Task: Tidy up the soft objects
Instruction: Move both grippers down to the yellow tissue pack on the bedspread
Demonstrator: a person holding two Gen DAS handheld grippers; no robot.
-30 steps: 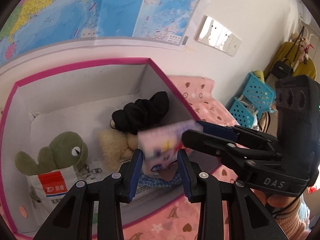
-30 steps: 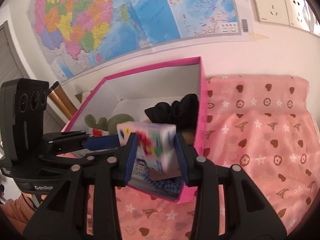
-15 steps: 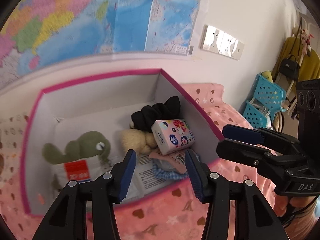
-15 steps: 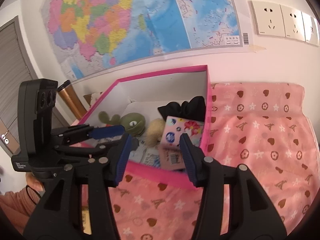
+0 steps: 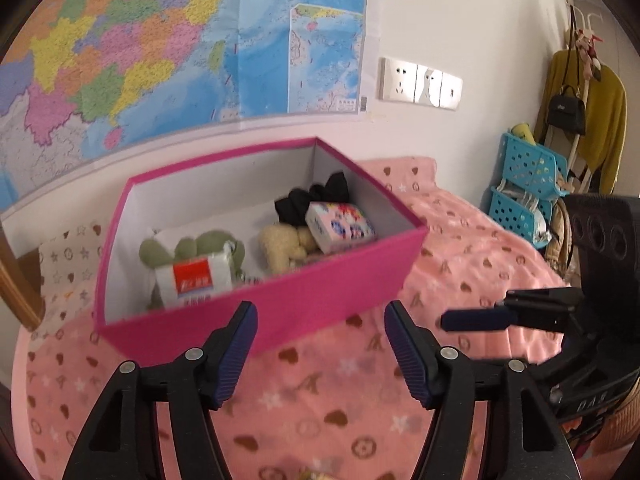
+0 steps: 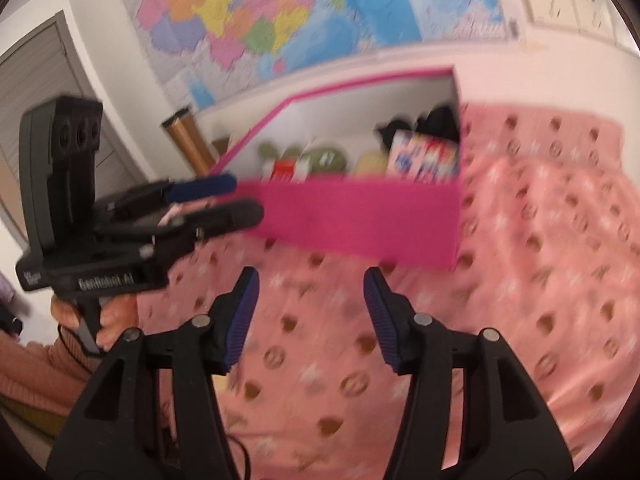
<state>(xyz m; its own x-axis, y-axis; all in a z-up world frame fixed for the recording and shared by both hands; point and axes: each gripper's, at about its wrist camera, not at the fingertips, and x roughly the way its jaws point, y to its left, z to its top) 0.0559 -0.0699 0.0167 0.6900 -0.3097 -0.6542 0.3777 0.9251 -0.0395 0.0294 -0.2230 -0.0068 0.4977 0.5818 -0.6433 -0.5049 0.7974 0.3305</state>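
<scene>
A pink box [image 5: 320, 304] stands on the pink patterned blanket [image 5: 460, 264]. Inside lie a colourful tissue pack [image 5: 340, 227], a black soft item [image 5: 310, 200], a beige plush [image 5: 282, 246], a green plush frog [image 5: 192, 246] and a white packet with a red label [image 5: 194, 280]. My left gripper [image 5: 320, 340] is open and empty, in front of the box. My right gripper [image 6: 310, 312] is open and empty, also back from the box [image 6: 360, 216]. The tissue pack [image 6: 424, 158] shows in the right wrist view too.
A map [image 5: 160, 48] and wall sockets [image 5: 420, 84] are on the wall behind. Blue baskets [image 5: 524, 188] and a coat rack with a yellow garment [image 5: 588, 108] stand at the right. A brown cylinder [image 6: 188, 140] stands left of the box.
Both grippers held the tissue pack over the box, let it go into the box, opened, and have pulled back and away from the box.
</scene>
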